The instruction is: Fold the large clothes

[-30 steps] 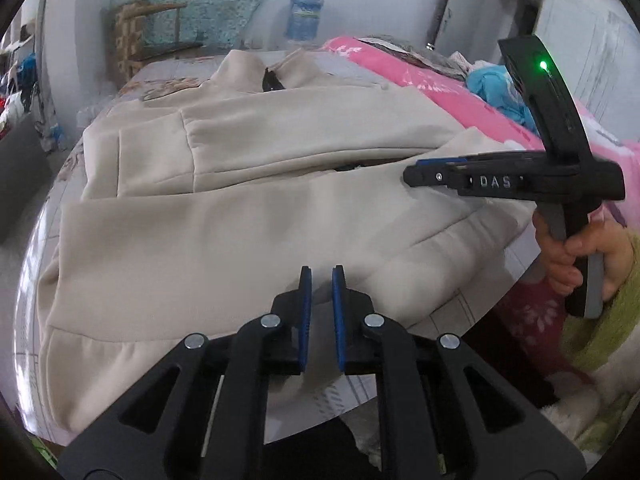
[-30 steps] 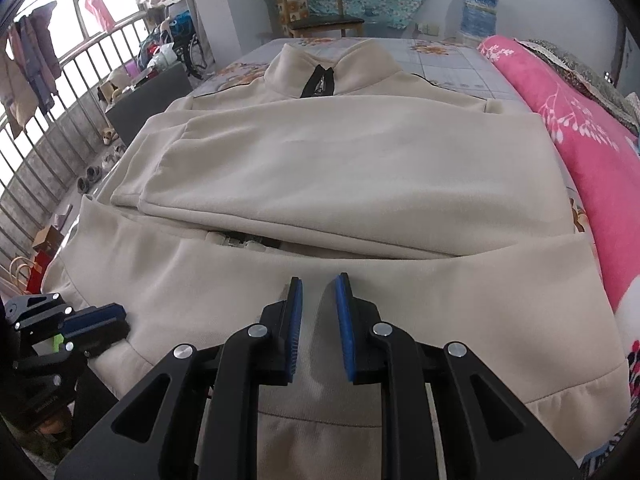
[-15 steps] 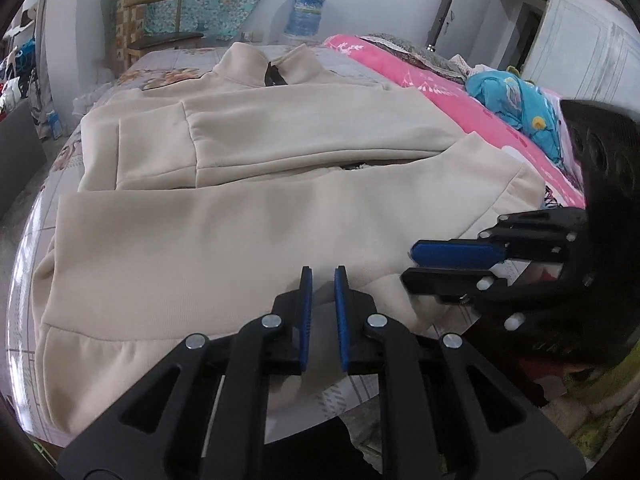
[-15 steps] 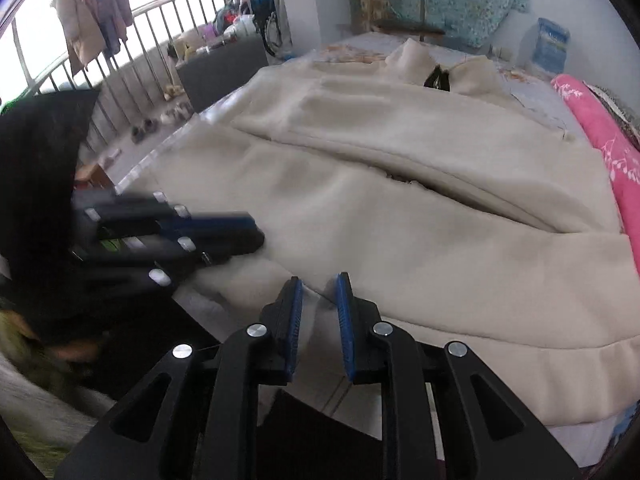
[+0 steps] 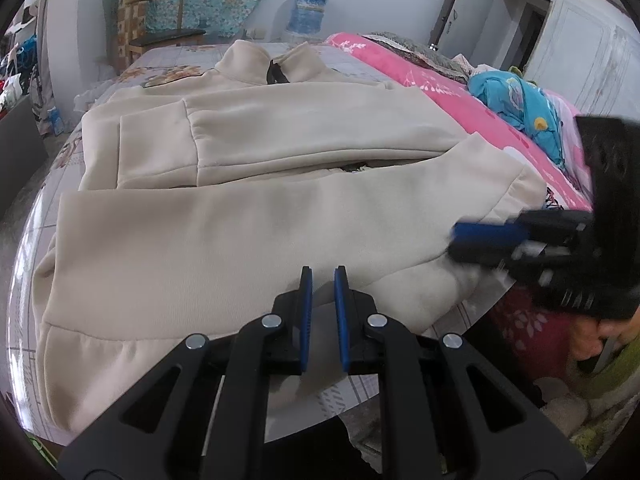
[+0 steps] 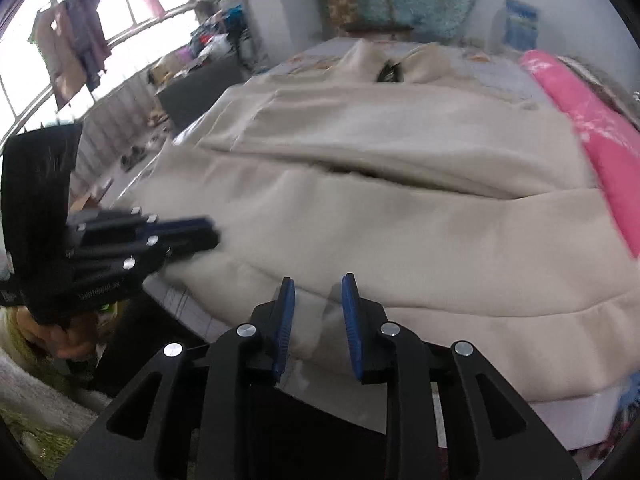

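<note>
The right gripper [image 6: 318,320] has swung from over the middle of the cream jacket [image 6: 400,220] to its near hem corner on the left gripper's [image 5: 323,312] side, and its jaws have just been opening, with nothing clamped between them.

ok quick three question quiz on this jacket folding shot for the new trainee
1. True or false: the cream jacket has both sleeves folded across its front.
2. Which gripper has the wider gap between its pads? A. left gripper B. right gripper
3. What lies along the far right edge of the bed, beside the jacket?

Key
1. True.
2. B; its jaws have just been opening, with the hem in front of them, nothing clamped.
3. A pink quilt.
</note>
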A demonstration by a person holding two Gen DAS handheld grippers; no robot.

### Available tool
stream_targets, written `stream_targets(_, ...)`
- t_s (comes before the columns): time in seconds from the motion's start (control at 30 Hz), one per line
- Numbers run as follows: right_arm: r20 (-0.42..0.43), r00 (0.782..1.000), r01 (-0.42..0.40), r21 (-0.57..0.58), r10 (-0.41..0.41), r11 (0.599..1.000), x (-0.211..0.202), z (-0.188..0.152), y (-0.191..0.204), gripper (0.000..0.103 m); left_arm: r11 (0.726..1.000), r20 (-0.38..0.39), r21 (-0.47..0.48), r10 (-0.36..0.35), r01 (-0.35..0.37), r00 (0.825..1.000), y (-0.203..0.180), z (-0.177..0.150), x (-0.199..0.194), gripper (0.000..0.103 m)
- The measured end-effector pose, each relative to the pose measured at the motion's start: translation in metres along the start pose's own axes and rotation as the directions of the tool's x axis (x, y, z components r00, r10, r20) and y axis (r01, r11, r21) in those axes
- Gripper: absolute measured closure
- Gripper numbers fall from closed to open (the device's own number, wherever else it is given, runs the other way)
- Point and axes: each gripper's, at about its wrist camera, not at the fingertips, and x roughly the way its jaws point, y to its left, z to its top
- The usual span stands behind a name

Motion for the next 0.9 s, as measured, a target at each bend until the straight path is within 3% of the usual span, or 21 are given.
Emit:
stream_targets(0.1, 0.037, 0.996, 0.076, 0.077, -0.079, 0.994, -0.016, -0.006, -0.030, 0.079, 1.000, 0.002, -0.002, 0.000, 0.000, 1.000, 0.000, 0.000, 0.000, 0.091)
stream_targets(0.17, 0.011, 0.984, 0.174, 0.158, -0.178, 0.972, -0.016, -0.021, -0.065, 0.079, 1.000, 0.000, -0.003, -0.001, 0.001, 1.000, 0.001, 0.000, 0.000, 0.091)
stream_targets(0.27, 0.031, 0.993, 0.107, 0.221, -0.117, 0.969, -0.019, -0.029, -0.083, 0.080, 1.000, -0.001, -0.008, -0.005, 0.005, 1.000, 0.001, 0.000, -0.001, 0.091)
stream_targets(0.37, 0.044, 0.972, 0.222, 0.161, -0.232, 0.962, -0.028, -0.021, -0.079, 0.077, 1.000, -0.006, -0.009, -0.002, 0.002, 1.000, 0.000, 0.001, -0.001, 0.091)
stream_targets(0.43, 0.070, 0.962, 0.239, 0.241, -0.263, 0.941, -0.036, -0.021, -0.099, 0.076, 1.000, -0.004, -0.009, 0.001, -0.001, 1.000, 0.000, 0.001, -0.001, 0.091)
stream_targets(0.5, 0.037, 0.948, 0.287, 0.333, -0.317, 0.898, -0.033, -0.027, -0.127, 0.080, 1.000, -0.002, -0.013, -0.001, 0.001, 1.000, 0.000, 0.000, -0.002, 0.091)
stream_targets(0.6, 0.040, 0.958, 0.245, 0.395, -0.283, 0.886, -0.031, -0.029, -0.142, 0.081, 1.000, -0.009, -0.013, 0.022, -0.022, 1.000, 0.003, 0.002, -0.004, 0.091)
stream_targets(0.67, 0.027, 0.945, 0.294, 0.366, -0.326, 0.883, -0.035, -0.021, -0.131, 0.078, 0.996, -0.003, -0.005, 0.092, -0.092, 0.996, 0.006, 0.004, -0.011, 0.088)
stream_targets(0.73, 0.046, 0.934, 0.319, 0.338, -0.354, 0.886, -0.043, -0.009, -0.117, 0.064, 0.987, 0.034, -0.017, 0.158, -0.158, 0.987, 0.018, 0.005, -0.028, 0.085)
stream_targets(0.83, 0.111, 0.949, 0.253, 0.295, -0.296, 0.921, -0.048, 0.007, -0.096, 0.045, 0.965, 0.028, -0.086, 0.249, -0.246, 0.968, 0.046, 0.004, -0.042, 0.078)
stream_targets(0.9, 0.116, 0.959, 0.221, 0.264, -0.258, 0.939, -0.036, 0.017, -0.088, 0.039, 0.938, -0.025, -0.157, 0.310, -0.310, 0.950, 0.074, 0.000, -0.042, 0.078)
